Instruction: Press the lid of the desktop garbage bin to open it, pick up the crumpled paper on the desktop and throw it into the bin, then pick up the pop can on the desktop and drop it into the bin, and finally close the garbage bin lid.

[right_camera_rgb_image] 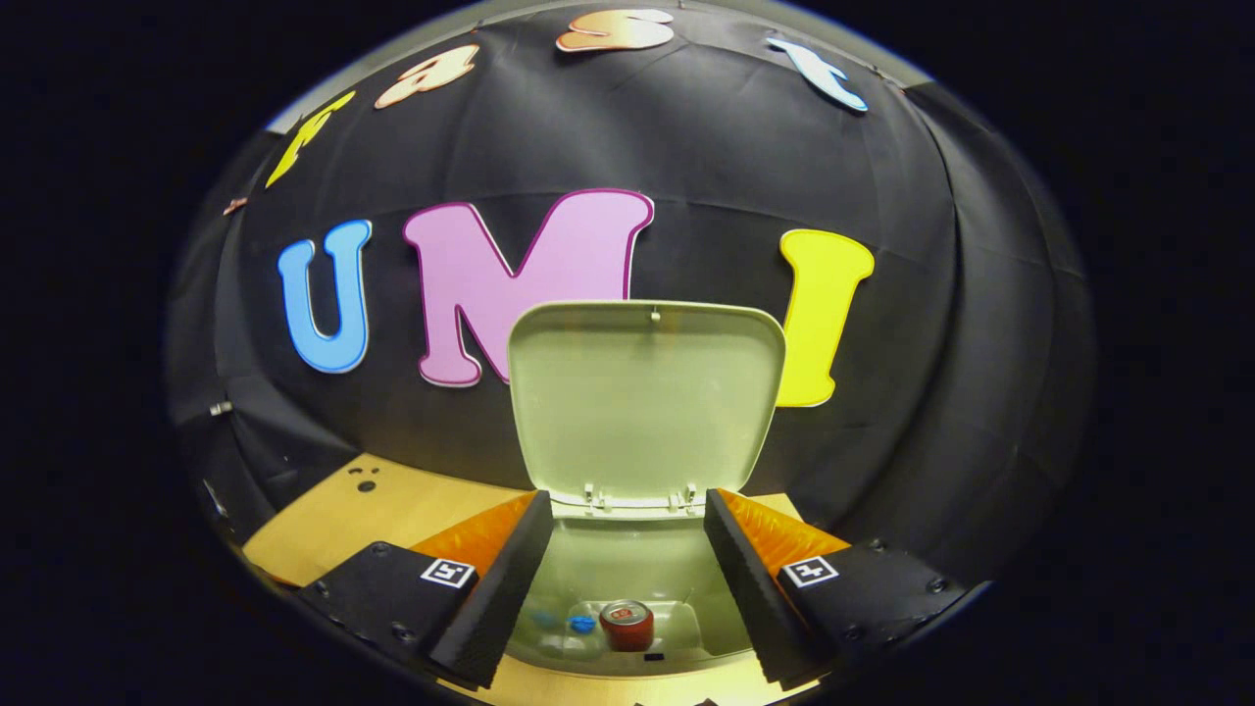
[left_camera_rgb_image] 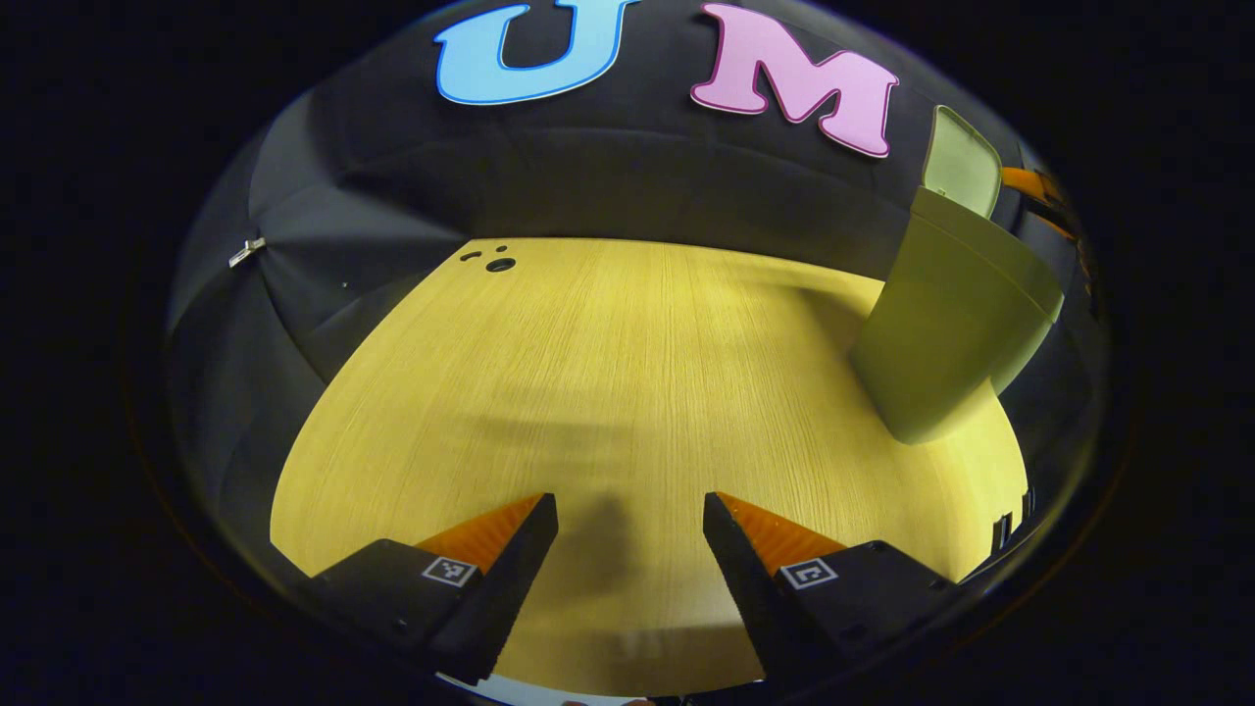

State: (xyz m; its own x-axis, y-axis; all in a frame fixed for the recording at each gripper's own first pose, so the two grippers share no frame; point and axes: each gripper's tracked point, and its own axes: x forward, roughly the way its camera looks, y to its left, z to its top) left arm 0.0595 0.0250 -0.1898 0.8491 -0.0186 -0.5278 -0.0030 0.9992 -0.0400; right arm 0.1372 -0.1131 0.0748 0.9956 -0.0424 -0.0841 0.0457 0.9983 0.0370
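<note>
In the right gripper view, the pale green bin (right_camera_rgb_image: 627,574) stands right below me with its lid (right_camera_rgb_image: 647,392) swung up and upright. A red pop can (right_camera_rgb_image: 627,625) lies on the bin's bottom, with small blue bits (right_camera_rgb_image: 581,623) beside it. My right gripper (right_camera_rgb_image: 623,534) hovers above the bin's mouth, open, with nothing between its fingers. In the left gripper view, the same bin (left_camera_rgb_image: 946,324) stands at the right on the wooden table (left_camera_rgb_image: 608,373), its lid (left_camera_rgb_image: 963,162) raised. My left gripper (left_camera_rgb_image: 627,534) is open and empty, low over bare tabletop, well to the left of the bin.
Small dark holes (left_camera_rgb_image: 500,264) mark the table's far left corner, also visible as holes (right_camera_rgb_image: 366,484) in the right gripper view. The black cloth wall closes off the back and sides. Part of the other gripper (left_camera_rgb_image: 1039,191) shows behind the bin.
</note>
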